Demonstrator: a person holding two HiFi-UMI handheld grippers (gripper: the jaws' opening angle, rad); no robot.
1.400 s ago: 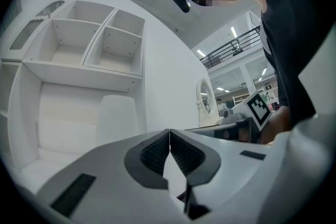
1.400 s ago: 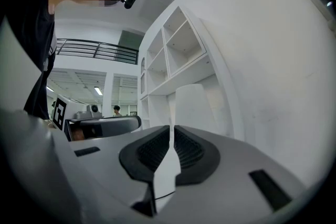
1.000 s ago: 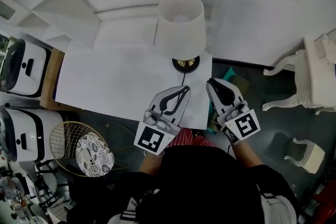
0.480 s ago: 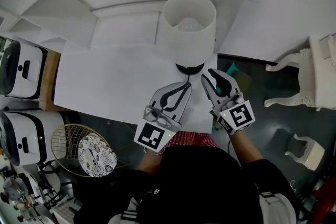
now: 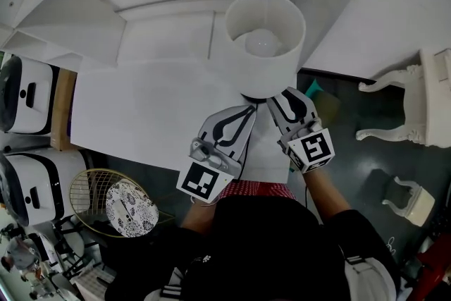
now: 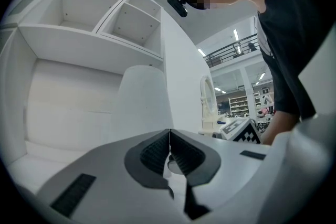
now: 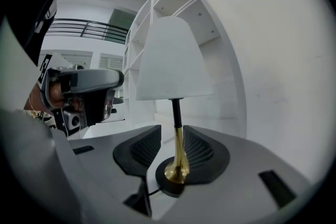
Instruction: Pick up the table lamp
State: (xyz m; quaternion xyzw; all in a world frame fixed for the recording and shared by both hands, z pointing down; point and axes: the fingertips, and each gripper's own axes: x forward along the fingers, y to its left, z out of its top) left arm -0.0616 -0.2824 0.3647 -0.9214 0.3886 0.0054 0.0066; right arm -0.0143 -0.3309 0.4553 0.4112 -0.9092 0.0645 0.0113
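Nearest the person, the left tool (image 5: pixel 245 115) is closed on nothing, its pads pressed together, and lies over the near edge of the white desk (image 5: pixel 141 109), close to the right one. The right tool (image 7: pixel 173 145) has pushed in from the desk's near right corner, and its jaws have just been opening. They now stand apart, with the brass stem (image 7: pixel 178 147) of the table lamp (image 5: pixel 264 46) rising in the gap; neither pad seems to press on it. I judge this to be the approach to a grip on the stem, so the lift has not begun. The lamp stands upright on its dark round base (image 7: pixel 169 184) at the desk's right side, and from the head view the white shade now covers that base. Beyond the desk is a white open shelf unit (image 5: pixel 84 17). On the dark floor (image 5: pixel 366 166) to the right stands white carved furniture (image 5: pixel 416 102). To the left are white rounded machines (image 5: pixel 28 91) and a wire basket (image 5: pixel 88 194).
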